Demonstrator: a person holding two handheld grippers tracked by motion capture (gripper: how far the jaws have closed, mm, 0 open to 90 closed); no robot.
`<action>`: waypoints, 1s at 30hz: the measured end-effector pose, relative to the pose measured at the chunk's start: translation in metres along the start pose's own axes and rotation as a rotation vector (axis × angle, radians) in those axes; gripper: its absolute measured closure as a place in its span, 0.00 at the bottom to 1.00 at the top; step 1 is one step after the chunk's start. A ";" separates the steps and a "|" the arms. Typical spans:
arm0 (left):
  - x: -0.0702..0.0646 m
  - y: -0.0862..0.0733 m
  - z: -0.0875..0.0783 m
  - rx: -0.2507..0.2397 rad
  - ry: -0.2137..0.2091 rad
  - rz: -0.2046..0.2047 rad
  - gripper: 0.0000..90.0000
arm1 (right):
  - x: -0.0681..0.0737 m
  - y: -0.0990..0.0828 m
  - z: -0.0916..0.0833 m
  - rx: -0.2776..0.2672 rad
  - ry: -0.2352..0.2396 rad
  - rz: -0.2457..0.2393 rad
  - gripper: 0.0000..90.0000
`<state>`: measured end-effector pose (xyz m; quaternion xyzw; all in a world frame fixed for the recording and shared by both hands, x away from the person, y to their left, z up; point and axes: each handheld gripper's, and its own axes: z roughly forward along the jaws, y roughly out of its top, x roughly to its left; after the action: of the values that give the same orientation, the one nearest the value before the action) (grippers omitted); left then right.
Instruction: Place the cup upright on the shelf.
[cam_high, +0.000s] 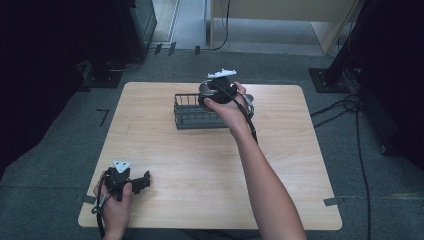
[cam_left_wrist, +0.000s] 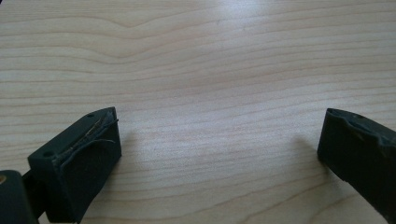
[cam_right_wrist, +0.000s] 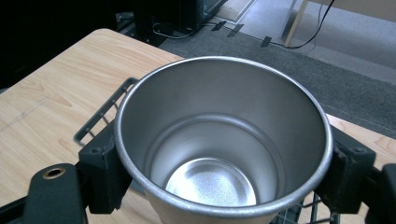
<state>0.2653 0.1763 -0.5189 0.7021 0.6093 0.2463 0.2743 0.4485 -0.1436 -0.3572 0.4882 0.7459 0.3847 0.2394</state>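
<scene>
- In the right gripper view, the lower part of the steel cup (cam_right_wrist: 219, 154) is cut off by the bottom edge.
- There, the cup hides most of the wire basket (cam_right_wrist: 100, 116).
- In the high view, the hand and right gripper (cam_high: 220, 92) cover the cup almost fully.
- In the left gripper view, the left gripper (cam_left_wrist: 219, 149) has its right jaw cut by the edge.
</scene>
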 end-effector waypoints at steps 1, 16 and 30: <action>0.000 0.000 0.000 0.000 0.000 0.000 0.00 | -0.001 0.001 0.002 0.001 -0.003 -0.001 0.21; 0.000 0.000 0.000 0.001 0.000 0.002 0.00 | -0.010 -0.004 0.035 0.012 -0.036 0.023 0.21; 0.000 0.000 0.000 0.001 -0.001 0.000 0.00 | -0.017 -0.021 0.050 0.031 -0.051 0.033 0.21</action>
<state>0.2652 0.1763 -0.5189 0.7023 0.6093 0.2457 0.2741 0.4808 -0.1466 -0.4040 0.5137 0.7374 0.3643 0.2443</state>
